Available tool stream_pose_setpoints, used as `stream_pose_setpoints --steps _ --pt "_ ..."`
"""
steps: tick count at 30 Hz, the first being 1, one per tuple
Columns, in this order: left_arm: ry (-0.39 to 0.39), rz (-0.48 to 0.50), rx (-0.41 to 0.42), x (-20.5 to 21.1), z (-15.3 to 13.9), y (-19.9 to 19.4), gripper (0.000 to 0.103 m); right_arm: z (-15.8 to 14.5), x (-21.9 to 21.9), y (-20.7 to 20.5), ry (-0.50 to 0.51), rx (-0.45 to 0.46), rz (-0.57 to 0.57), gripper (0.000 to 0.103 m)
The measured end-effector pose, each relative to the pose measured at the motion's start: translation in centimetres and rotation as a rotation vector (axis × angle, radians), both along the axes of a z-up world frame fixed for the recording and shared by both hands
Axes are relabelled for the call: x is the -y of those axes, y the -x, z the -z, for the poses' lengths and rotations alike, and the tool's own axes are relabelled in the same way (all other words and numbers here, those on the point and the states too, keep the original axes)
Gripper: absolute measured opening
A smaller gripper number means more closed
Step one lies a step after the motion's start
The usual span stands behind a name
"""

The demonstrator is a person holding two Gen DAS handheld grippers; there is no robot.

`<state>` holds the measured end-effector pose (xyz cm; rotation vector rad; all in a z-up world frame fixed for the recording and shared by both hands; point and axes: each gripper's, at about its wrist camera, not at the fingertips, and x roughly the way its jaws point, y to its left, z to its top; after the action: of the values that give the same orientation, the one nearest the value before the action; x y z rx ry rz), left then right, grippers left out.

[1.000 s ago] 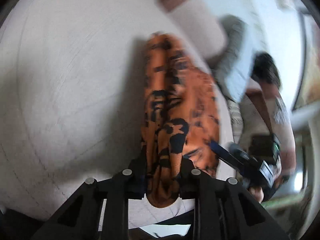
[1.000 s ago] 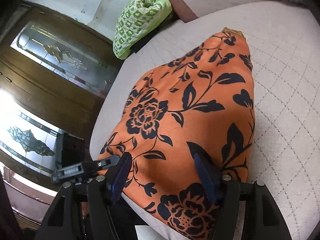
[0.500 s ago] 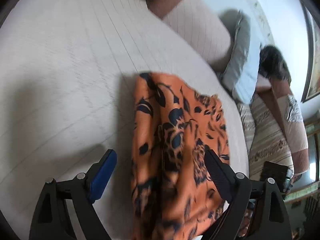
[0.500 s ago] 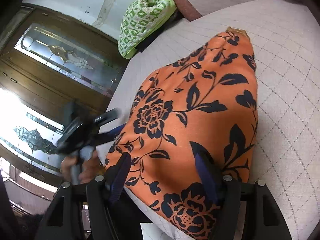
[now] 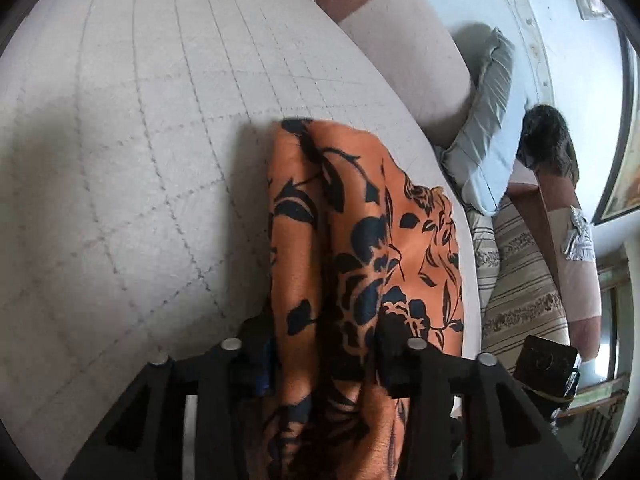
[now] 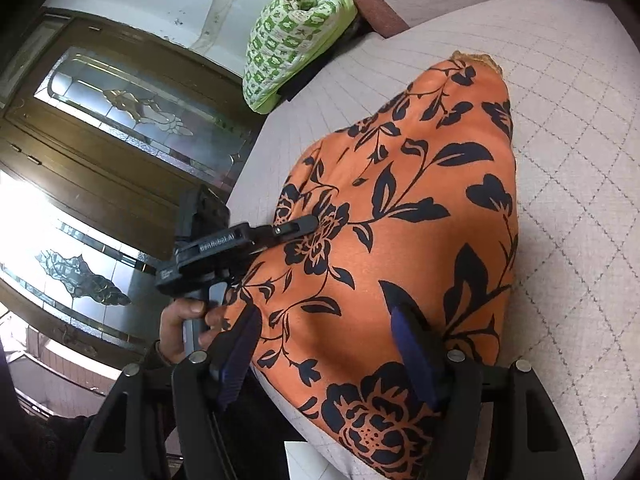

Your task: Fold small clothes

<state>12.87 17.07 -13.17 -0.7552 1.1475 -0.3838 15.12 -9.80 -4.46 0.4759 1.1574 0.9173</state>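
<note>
the orange cloth with black flowers and leaves (image 6: 400,216) lies on the pale quilted cushion (image 6: 568,184), near its front edge, with its near end bunched up between the fingers of your left gripper (image 5: 324,364). half a second ago those fingers stood wide on either side of the flat cloth; they have just been closing, and now the pads press a thick gathered fold of it, so the cloth stands in ridges where it was spread. a second ago the same gripper was also clamped on a narrow bunch.

your right gripper (image 6: 324,356) sits as before over the other near corner, its blue pads (image 6: 412,356) parted with cloth lying beneath and between them but not pinched. from that view your left gripper (image 6: 256,240) has come in from the side onto the cloth's edge, your hand (image 6: 188,328) on its handle.

a green and white patterned cloth (image 6: 296,24) sits beyond the cushion, well apart. no containers show.
</note>
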Motion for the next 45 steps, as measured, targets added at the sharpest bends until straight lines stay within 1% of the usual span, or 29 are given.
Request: stream_pose_setpoints --steps 2,3,4,5,6,7,8,9,10,11,12,13,14,15,16,17,18,19,21,23,27,28,30,32,36,37,38,41,45 --pt "-0.053 0.010 0.062 0.1 -1.7 0.8 0.059 -1.1 0.9 -0.3 -0.039 -0.008 0.023 0.071" --pt "-0.071 0.019 0.091 0.1 -2.4 1.2 0.077 -1.9 2.0 -0.5 -0.059 0.011 0.058 0.072" --pt "-0.091 0.022 0.114 0.1 -2.9 1.6 0.090 -2.4 2.7 -0.7 -0.060 0.025 0.085 0.076" --pt "-0.128 0.019 0.125 0.1 -3.0 1.9 0.090 -2.9 3.8 -1.0 -0.050 0.048 0.133 0.082" --pt "-0.165 0.030 0.112 0.4 -2.8 1.9 0.090 -3.0 4.8 -1.5 -0.023 0.065 0.182 0.085" --pt "-0.188 0.054 0.087 0.9 -2.5 1.7 0.090 -2.8 5.7 -2.1 0.017 0.070 0.236 0.086" --pt "-0.193 0.087 0.057 1.6 -1.8 1.5 0.090 -2.2 6.3 -2.8 0.036 0.059 0.266 0.087" --pt "-0.205 0.097 0.059 1.9 -1.6 1.5 0.090 -0.8 6.6 -4.0 0.047 0.013 0.274 0.087" --pt "-0.239 0.113 0.078 2.5 -1.7 1.5 0.087 0.4 6.4 -4.7 0.059 -0.036 0.274 0.087" --pt "-0.262 0.135 0.090 3.3 -1.9 1.5 0.078 1.7 6.1 -5.3 0.056 -0.087 0.267 0.087" --pt "-0.243 0.157 0.080 3.7 -1.8 1.4 0.045 2.8 5.5 -5.8 0.039 -0.136 0.247 0.087" --pt "-0.202 0.171 0.053 4.1 -1.6 1.2 0.043 4.0 4.6 -6.1 0.013 -0.187 0.208 0.086" --pt "-0.233 0.164 0.062 4.4 -1.9 1.3 0.042 4.4 3.8 -6.2 0.008 -0.198 0.181 0.079" --pt "-0.259 0.169 0.068 4.8 -2.1 1.3 0.038 4.1 2.8 -6.0 0.016 -0.170 0.147 0.071" --pt "-0.279 0.167 0.074 5.2 -2.4 1.4 0.036 3.7 1.9 -5.8 0.072 -0.129 0.127 0.062" --pt "-0.297 0.165 0.084 5.4 -2.9 1.5 0.034 3.4 1.2 -5.4 0.109 -0.107 0.114 0.047" --pt "-0.308 0.162 0.101 6.1 -3.6 1.6 0.033 3.1 1.3 -5.4 0.104 -0.109 0.114 0.039" --pt "-0.313 0.159 0.131 6.6 -4.6 1.8 0.032 2.4 1.6 -5.4 0.104 -0.092 0.114 0.038" --pt "-0.310 0.157 0.175 6.2 -6.0 2.4 0.032 0.8 1.9 -5.0 0.127 -0.041 0.099 0.037" --pt "-0.307 0.150 0.240 7.1 -8.2 2.5 0.032 -1.7 2.7 -4.7 0.148 0.021 0.099 0.037" --pt "-0.280 0.151 0.332 9.6 -12.2 1.6 0.032 -6.9 5.5 -5.2 0.130 0.129 0.108 0.037" --pt "-0.280 0.155 0.349 10.3 -12.9 1.2 0.033 -8.5 6.4 -5.7 0.133 0.154 0.110 0.037" --pt "-0.275 0.164 0.360 11.8 -13.7 0.2 0.033 -10.4 8.1 -6.4 0.137 0.189 0.117 0.037" --pt "-0.280 0.170 0.353 13.0 -13.6 -0.5 0.033 -11.1 9.7 -7.0 0.145 0.193 0.124 0.037" --pt "-0.324 0.162 0.331 15.6 -11.9 -1.3 0.033 -10.0 12.5 -8.4 0.141 0.184 0.140 0.037" --pt "-0.334 0.160 0.319 16.0 -11.3 -1.4 0.033 -9.3 13.1 -8.8 0.133 0.173 0.152 0.037" --pt "-0.342 0.155 0.302 17.4 -10.5 -2.0 0.033 -8.4 13.4 -9.2 0.131 0.162 0.161 0.037" --pt "-0.348 0.147 0.258 17.6 -8.0 -2.4 0.033 -5.4 14.2 -9.9 0.134 0.126 0.182 0.037" --pt "-0.383 0.146 0.202 18.2 -4.6 -3.2 0.035 -1.2 13.5 -10.6 0.138 0.068 0.194 0.037"
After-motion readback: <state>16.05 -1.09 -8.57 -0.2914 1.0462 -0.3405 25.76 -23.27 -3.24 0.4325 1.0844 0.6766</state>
